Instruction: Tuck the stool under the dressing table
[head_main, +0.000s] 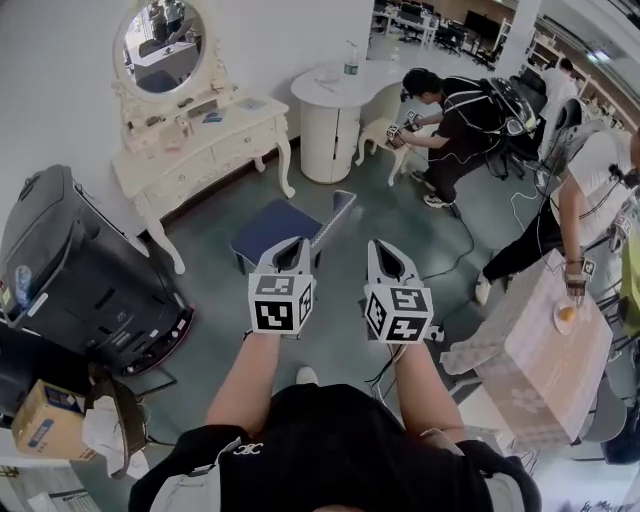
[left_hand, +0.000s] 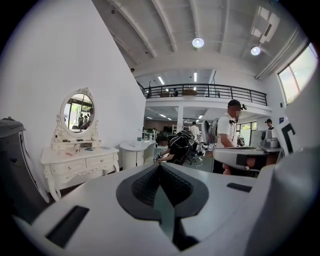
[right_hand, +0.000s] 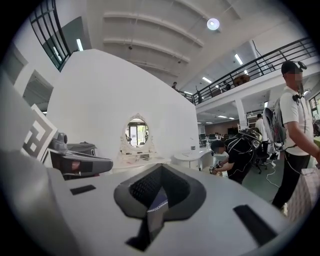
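The dressing table (head_main: 205, 140) stands at eleven o'clock of the head view, the stool (head_main: 272, 228) with its blue seat out on the floor at its five o'clock, not under it; just short of the stool are the left gripper (head_main: 298, 246) and right gripper (head_main: 380, 248), both claws pressed together and empty. Shut tips pushing the soft seat could skid off or twist the stool into a table leg. Only the head view shows the stool whole; the gripper views look over it to the mirror (left_hand: 79, 112), though a blue sliver between the right claw's tips may be its seat.
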